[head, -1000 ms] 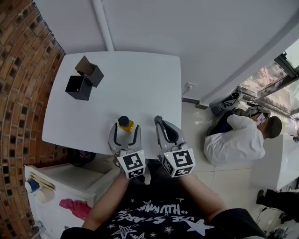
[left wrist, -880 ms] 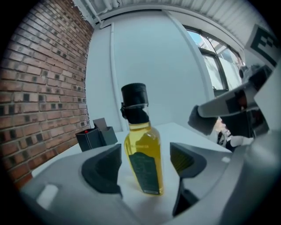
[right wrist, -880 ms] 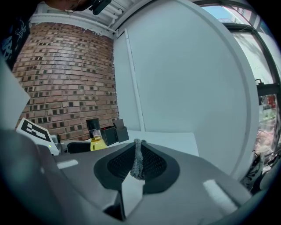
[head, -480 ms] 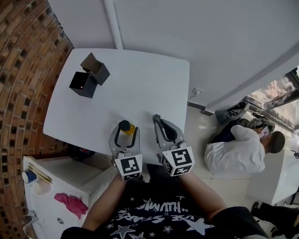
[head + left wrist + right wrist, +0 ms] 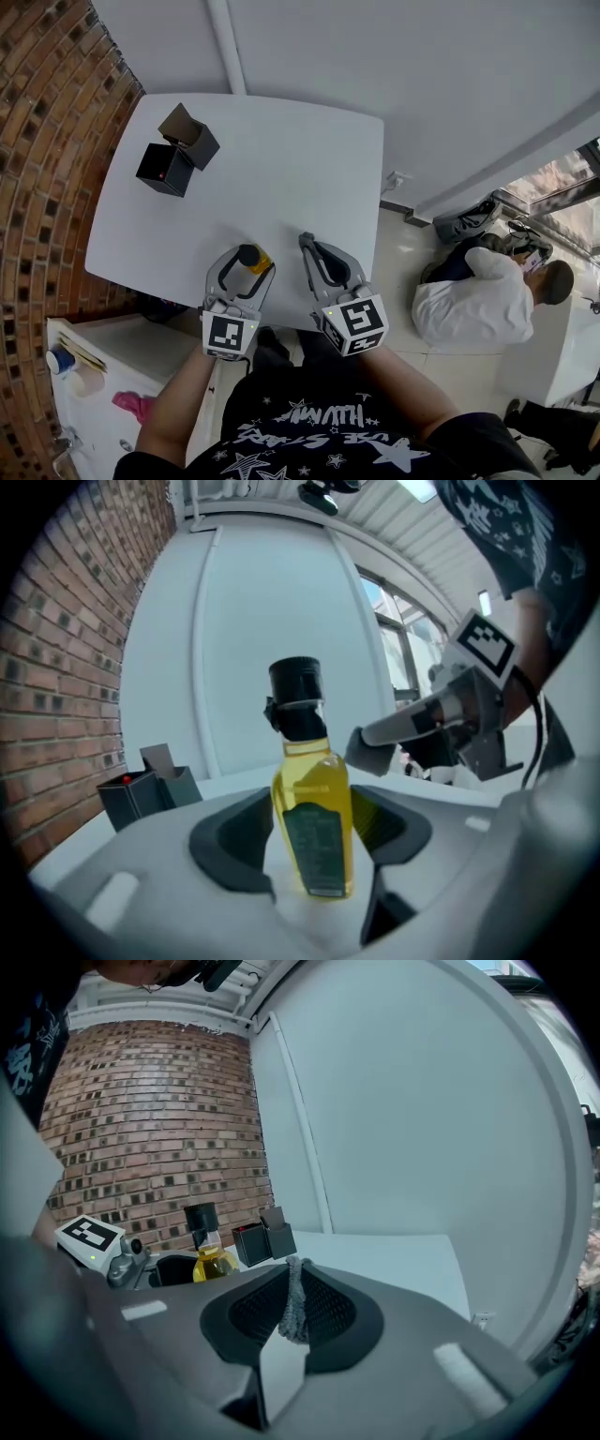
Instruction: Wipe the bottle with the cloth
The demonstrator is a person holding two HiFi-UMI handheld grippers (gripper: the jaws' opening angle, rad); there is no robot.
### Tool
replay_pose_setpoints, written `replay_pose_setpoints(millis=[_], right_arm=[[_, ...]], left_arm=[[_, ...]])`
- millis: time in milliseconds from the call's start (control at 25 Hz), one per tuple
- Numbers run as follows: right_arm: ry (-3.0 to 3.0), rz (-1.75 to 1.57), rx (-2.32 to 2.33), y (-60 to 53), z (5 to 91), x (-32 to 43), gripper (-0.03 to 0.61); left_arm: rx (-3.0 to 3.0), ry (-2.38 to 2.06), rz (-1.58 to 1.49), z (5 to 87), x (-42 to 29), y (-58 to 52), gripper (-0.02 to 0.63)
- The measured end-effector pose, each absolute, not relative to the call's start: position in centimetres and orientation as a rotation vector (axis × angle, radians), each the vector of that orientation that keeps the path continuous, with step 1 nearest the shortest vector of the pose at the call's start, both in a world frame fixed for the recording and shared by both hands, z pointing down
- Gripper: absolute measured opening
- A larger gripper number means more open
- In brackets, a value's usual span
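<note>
A small bottle point(image 5: 250, 257) of yellow liquid with a black cap stands near the white table's point(image 5: 281, 159) front edge. My left gripper point(image 5: 248, 262) has just been closing around it. In the left gripper view both pads meet the bottle's point(image 5: 312, 799) sides, so the left gripper point(image 5: 314, 834) is shut on it. My right gripper point(image 5: 307, 246) sits just right of the bottle, apart from it. It is shut on a thin strip of grey cloth point(image 5: 294, 1302) that sticks up between the pads. The bottle point(image 5: 208, 1251) shows left of the right gripper point(image 5: 293, 1288) in its own view.
Two black boxes point(image 5: 173, 155), one with an open flap, stand at the table's far left. A brick wall point(image 5: 47, 141) runs along the left side. A white cabinet point(image 5: 112, 366) is below the table's left corner. A person point(image 5: 469, 300) sits on the floor at right.
The left jaws have narrowed onto the bottle, and that gripper's handle end has swung left. The right gripper has shifted slightly toward the bottle with the cloth still pinched.
</note>
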State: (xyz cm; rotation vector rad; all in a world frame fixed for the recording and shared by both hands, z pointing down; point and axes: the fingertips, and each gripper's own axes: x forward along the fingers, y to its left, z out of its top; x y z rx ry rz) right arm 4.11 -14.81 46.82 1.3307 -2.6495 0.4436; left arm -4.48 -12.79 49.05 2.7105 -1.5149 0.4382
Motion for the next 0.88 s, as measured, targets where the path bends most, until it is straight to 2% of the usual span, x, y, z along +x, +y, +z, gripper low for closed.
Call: replay_pose_setpoints(millis=[480,720,880], right_arm=[[-2.634,0.52,1.334,-13.5,47.4,1.0,0.041],[-2.631,0.561,1.323,-12.6,48.1,-0.2,0.041],[-2.643,0.567,1.317,-12.2,47.6,-0.8,0.041]], left_arm=[[2.992,-0.925,0.576,49.3,-4.3,-11.5,0.259],[3.041,-0.781,0.609,49.8,-4.4,-11.1,0.258],[3.041,-0.856,0.658,49.7,-4.2,-11.1,0.269]])
